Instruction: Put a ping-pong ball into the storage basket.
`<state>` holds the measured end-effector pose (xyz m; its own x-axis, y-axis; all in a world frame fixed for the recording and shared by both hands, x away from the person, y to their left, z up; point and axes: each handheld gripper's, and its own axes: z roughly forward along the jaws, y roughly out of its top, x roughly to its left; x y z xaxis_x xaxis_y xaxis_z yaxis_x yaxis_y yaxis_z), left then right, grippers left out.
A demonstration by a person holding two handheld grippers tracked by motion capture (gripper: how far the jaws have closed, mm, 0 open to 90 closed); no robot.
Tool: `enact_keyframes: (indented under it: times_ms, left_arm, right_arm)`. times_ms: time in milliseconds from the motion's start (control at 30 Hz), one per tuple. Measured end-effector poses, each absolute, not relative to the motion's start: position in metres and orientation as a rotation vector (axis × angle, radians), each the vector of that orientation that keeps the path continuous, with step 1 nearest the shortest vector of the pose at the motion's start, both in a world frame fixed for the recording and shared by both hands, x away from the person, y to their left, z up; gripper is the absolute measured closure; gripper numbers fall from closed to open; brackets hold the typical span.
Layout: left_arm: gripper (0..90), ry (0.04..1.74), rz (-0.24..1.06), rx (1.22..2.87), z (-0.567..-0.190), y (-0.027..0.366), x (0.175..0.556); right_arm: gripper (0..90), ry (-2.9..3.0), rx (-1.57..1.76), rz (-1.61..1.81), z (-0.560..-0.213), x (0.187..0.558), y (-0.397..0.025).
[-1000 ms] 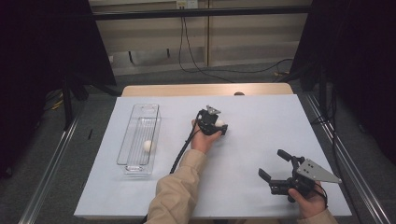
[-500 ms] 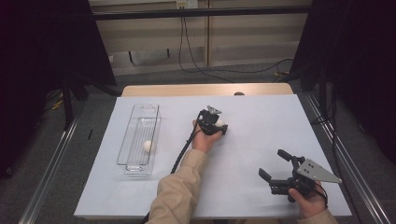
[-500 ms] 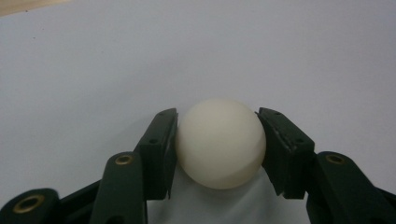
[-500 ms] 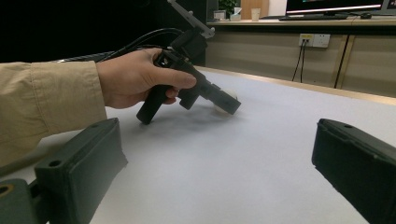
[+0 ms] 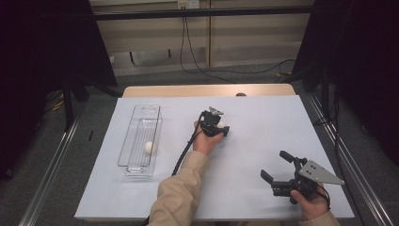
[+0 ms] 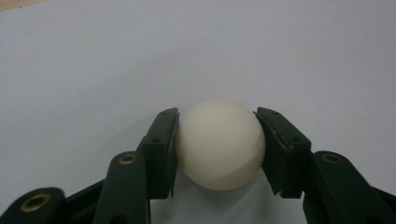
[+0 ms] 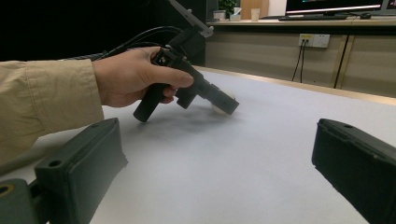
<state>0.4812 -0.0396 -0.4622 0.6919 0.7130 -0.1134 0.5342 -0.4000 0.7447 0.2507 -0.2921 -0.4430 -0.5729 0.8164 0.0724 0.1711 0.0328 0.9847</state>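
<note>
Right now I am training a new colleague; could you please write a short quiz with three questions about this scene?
1. True or false: the left gripper has its jaws closed on a white ball.
2. Where does the other white ball lie? A) in the clear tray B) on the bare table C) in the right gripper
3. Fill in: the right gripper holds its jaws ____ above the white table.

Key: 1 true; 2 A; 3 open

A smooth, cream-white ball [image 6: 220,143] is held against the white table sheet [image 6: 233,46], pressed on both sides.
</note>
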Motion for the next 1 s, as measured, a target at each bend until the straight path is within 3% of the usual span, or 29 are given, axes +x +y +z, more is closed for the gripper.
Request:
enact_keyframes:
  times_ms: [1000]
  left_arm:
    - [51.1,0.932,0.209,2.064,-0.435,-0.012,0.460]
  right_arm:
    - [1.5,1.790,0.993,1.577,-0.443,0.251,-0.291]
